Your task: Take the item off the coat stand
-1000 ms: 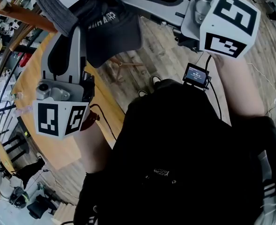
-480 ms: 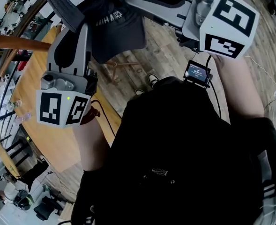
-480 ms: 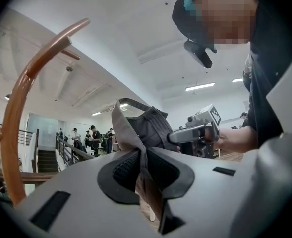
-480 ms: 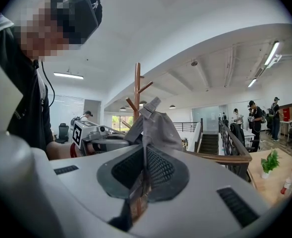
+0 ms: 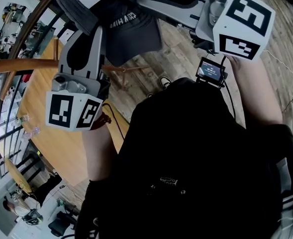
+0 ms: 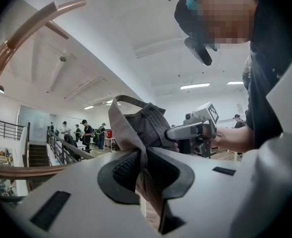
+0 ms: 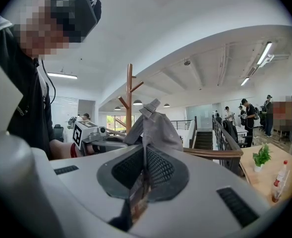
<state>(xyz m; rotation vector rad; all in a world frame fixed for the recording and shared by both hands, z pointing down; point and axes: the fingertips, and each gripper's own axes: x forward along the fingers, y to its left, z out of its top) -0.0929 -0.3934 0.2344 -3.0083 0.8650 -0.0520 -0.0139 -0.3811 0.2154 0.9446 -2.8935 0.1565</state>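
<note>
Wood plank flooring (image 5: 186,59) lies far below you, with an orange-brown bench (image 5: 42,108) off to the left in the head view. Your dark top (image 5: 196,158) fills the lower middle of that view.

You hold a dark grey cap (image 5: 131,29) in the air in front of you, stretched between both tools. It bears pale lettering and a white label patch.

Your left gripper (image 6: 142,170) has its jaws clamped on a fold of the cap's fabric. The left gripper view shows the cloth pinched between the ribbed pads and rising above them. Your other tool is seen beyond the cap.

Your right gripper (image 7: 145,167) has its jaws clamped on another edge of the cap. The right gripper view shows the fabric squeezed thin between the pads, with the cap's crown standing above them.

In that same view the wooden coat stand (image 7: 129,98) rises farther back, upright, with angled pegs near its top. It stands beyond your left tool. A small potted plant (image 7: 261,155) and a bottle (image 7: 280,175) sit on a bench at the right edge.

A small lit screen (image 5: 209,69) hangs below your right tool's marker cube.
</note>
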